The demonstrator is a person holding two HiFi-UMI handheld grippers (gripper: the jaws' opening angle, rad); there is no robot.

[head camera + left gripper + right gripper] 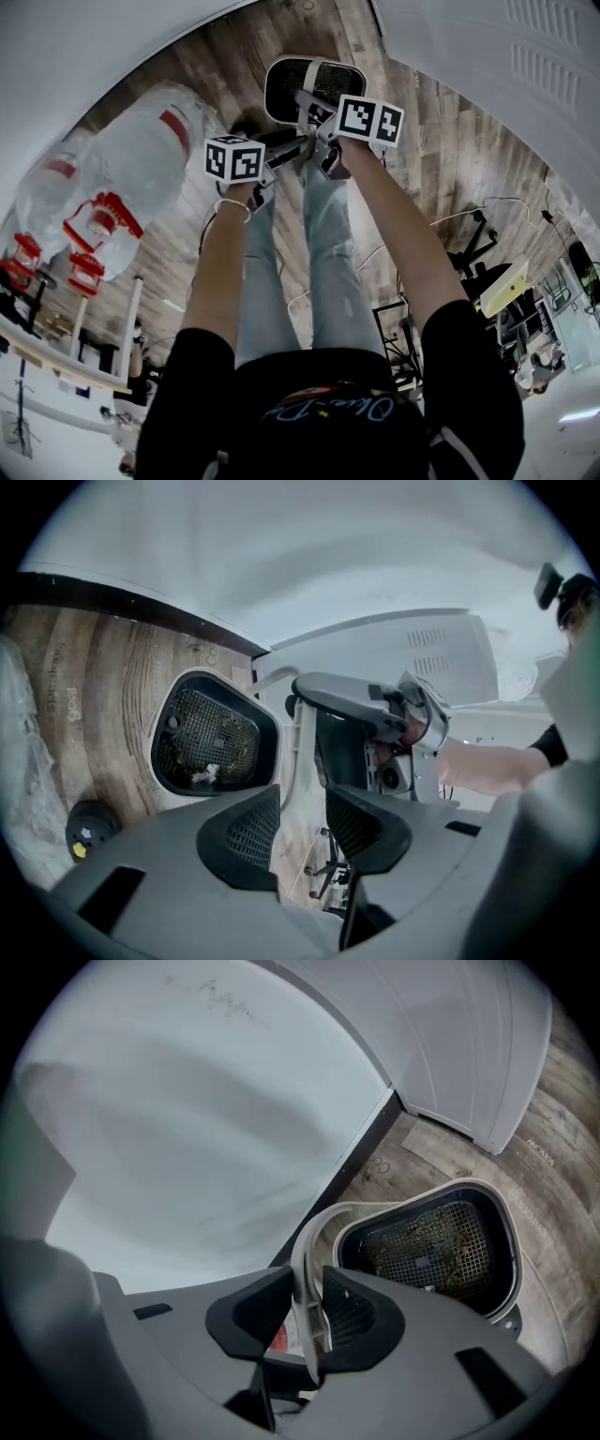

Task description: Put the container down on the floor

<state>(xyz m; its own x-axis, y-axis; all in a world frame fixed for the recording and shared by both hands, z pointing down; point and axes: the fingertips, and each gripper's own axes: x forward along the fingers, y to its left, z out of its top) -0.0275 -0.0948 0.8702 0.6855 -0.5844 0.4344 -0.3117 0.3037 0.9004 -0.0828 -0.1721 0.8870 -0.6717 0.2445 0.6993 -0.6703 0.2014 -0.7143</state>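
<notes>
A white container (pixel 309 89) with a black mesh inside sits on the wooden floor (pixel 450 141) beside the white wall. Its thin handle (pixel 302 1241) stands between the slightly parted jaws of the right gripper (pixel 307 1279). The left gripper (pixel 302 797) is also open, its jaws loosely around the handle.

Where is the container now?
Top centre of the head view: the container lies on the wood floor beside the white wall, its handle between the right gripper's jaws.
</notes>
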